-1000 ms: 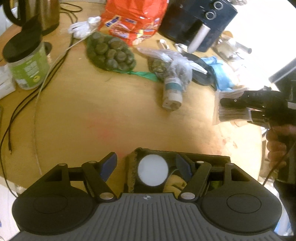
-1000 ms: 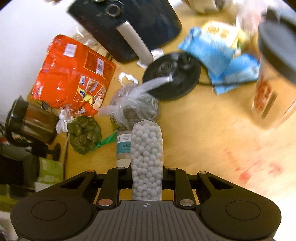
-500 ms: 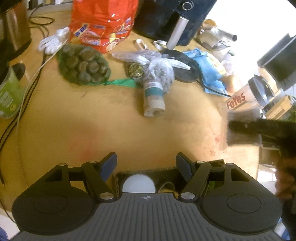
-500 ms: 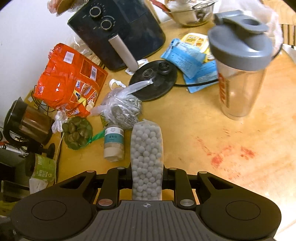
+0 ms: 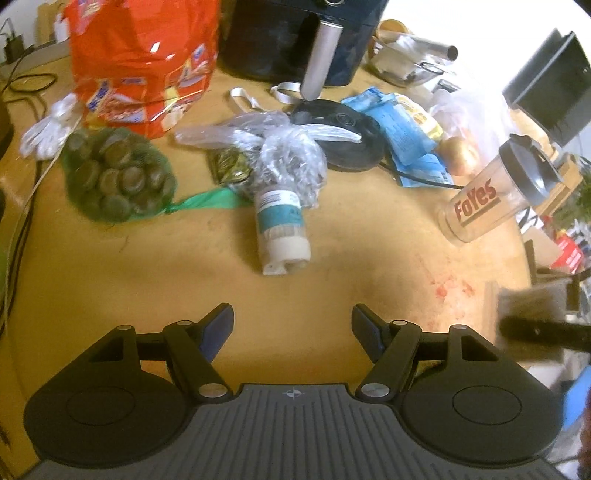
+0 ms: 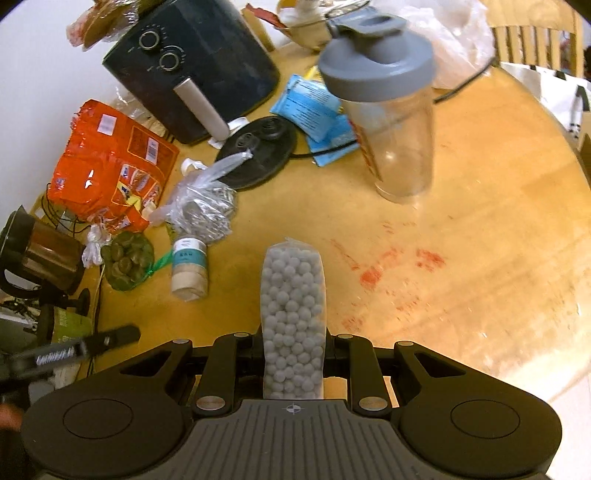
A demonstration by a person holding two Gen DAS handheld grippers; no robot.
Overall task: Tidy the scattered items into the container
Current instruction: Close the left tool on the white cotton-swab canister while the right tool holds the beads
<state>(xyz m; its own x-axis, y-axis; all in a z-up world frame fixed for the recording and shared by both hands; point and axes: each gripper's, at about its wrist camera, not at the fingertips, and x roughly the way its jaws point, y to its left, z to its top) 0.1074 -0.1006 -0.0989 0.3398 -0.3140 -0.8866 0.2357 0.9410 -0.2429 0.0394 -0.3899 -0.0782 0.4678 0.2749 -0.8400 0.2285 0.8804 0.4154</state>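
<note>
- Right wrist view: the right gripper (image 6: 293, 349) is clamped on a clear packet of white beads (image 6: 292, 314), pads pressed to its sides; the packet sticks out forward over the wooden table (image 6: 480, 240).
- Left wrist view: the left gripper (image 5: 291, 325) stands about half open with nothing between its blue pads (image 5: 218, 326), bare table beneath.
- Just beyond the left gripper a small bottle (image 5: 282, 230) with a teal label lies on its side, cap toward the camera.
- Its far end touches a knotted clear bag (image 5: 288, 155) of dark contents.
- Left of the bottle lies a green net (image 5: 118, 177) of round dark items; farther off stands an orange bag (image 5: 144, 59).
- Far centre: a black air fryer (image 5: 295, 33), with a round black base (image 5: 340, 134) in front of it and blue packets (image 5: 402, 136) to the right.
- A shaker (image 6: 388, 110) with a grey lid stands on the right.
- Red stains (image 6: 388, 269) mark the table near the packet.
- No container for the items can be told in either view.
</note>
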